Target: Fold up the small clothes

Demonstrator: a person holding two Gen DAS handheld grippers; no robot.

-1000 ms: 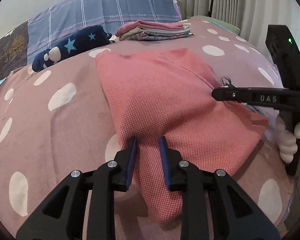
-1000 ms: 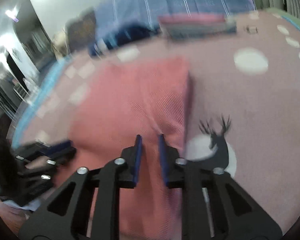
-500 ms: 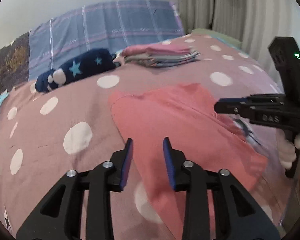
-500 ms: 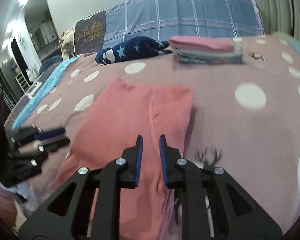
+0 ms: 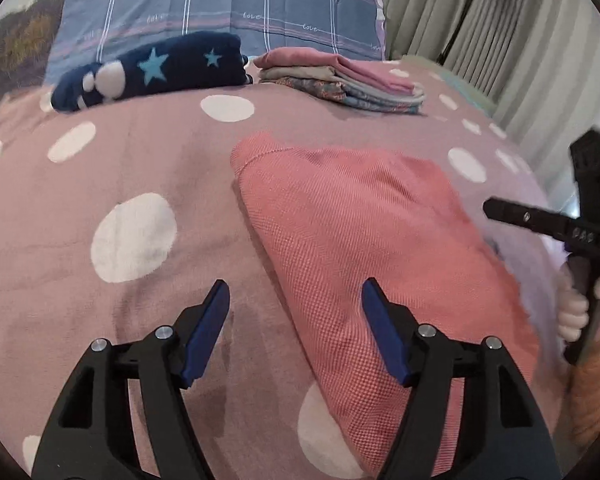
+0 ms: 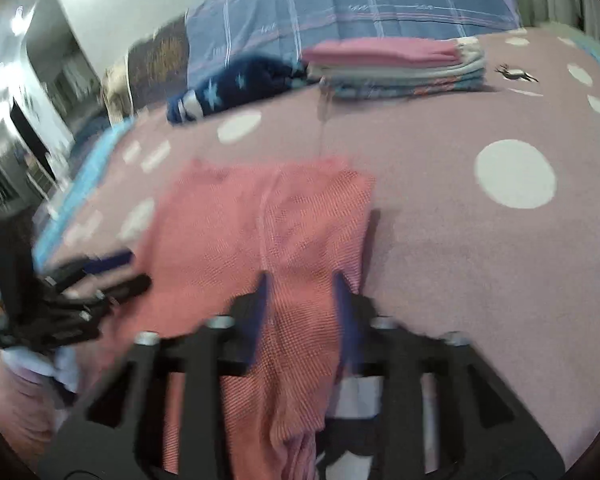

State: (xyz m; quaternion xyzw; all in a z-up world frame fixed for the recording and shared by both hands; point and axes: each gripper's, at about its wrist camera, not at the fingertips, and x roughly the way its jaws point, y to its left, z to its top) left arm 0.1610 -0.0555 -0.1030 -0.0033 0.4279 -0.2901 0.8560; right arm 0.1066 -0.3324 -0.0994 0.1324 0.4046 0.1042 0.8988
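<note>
Pink garment [image 5: 364,248] lies lengthwise toward the pillows [image 5: 220,12].

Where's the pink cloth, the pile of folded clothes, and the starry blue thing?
Pink cloth [image 5: 360,240]: left wrist view, its middle.
Pile of folded clothes [image 5: 340,80]: left wrist view, top layers.
Starry blue thing [image 5: 160,68]: left wrist view, beside the big star.

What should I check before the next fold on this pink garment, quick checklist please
1. Left gripper free of cloth: ok, jaws opening, nothing pinched.
2. Right gripper free of cloth: ok, jaws opening; garment shows between them, not pressed.
3. Garment lying flat on the bedspread: ok.
4. Near edge of garment on the bed: cannot tell, it runs out of view below the grippers.
5. Folded stack apart from the garment: ok.
6. Edges lined up: cannot tell, the right wrist view is blurred.
</note>
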